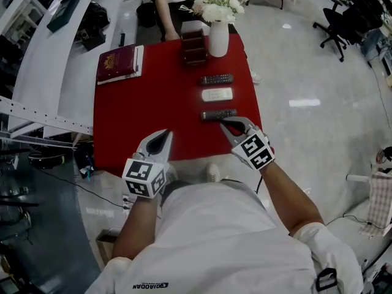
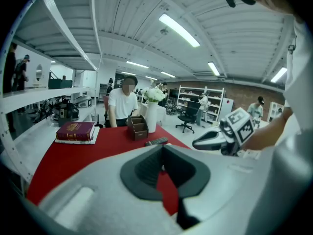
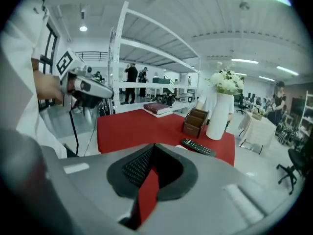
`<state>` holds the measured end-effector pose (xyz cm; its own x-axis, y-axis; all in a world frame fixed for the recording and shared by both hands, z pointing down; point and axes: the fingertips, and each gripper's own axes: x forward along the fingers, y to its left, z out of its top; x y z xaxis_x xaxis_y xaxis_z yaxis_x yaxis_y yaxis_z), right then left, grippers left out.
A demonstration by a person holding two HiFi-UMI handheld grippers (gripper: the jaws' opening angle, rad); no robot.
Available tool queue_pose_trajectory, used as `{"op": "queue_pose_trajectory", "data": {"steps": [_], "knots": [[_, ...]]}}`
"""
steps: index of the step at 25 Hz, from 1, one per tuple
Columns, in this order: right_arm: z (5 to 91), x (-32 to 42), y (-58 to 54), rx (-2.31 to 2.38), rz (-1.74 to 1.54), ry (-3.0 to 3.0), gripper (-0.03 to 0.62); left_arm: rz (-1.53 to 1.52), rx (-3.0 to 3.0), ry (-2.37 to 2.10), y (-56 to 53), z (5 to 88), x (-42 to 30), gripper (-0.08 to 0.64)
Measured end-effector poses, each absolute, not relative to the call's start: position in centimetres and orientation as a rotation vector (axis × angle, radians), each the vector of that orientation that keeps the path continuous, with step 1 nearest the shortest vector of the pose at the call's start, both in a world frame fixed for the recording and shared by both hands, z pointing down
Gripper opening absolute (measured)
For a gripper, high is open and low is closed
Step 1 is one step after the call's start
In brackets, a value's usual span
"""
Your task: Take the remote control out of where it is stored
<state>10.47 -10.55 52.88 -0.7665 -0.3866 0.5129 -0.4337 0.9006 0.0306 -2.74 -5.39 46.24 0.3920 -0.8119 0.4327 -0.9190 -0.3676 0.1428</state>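
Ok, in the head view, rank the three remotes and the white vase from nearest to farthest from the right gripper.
From the right gripper:
1. Dark remote, just ahead of the gripper's tips.
2. White remote, middle of the row.
3. Second dark remote, just beyond the white one.
4. White vase, farthest back.

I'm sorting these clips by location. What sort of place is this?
Probably a large open workshop or lab hall rather than a home. It has long ceiling strip lights, metal storage racks along the back wall, and an office chair on a polished floor beyond the red-covered table.
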Motion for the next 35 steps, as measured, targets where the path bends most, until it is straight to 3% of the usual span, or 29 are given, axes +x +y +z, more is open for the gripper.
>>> {"op": "queue_pose_trajectory", "data": {"steps": [8, 17, 35], "knots": [[52.6, 13.8, -10.5, 0.738, 0.907, -2.674, 0.005, 0.412, 2.295, -1.513, -4.6, 46.1, -0.6, 0.002], [49.6, 12.9, -6.6, 0.684, 0.773, -2.783, 0.005, 0.414, 2.366, -1.447, -3.1, 44.9, 1.4, 0.002], [47.8, 10.4, 2.7, 0.859, 0.933, -2.766, 0.005, 0.342, 2.428, -1.317, 6.4, 43.7, -0.6, 0.002]]}}
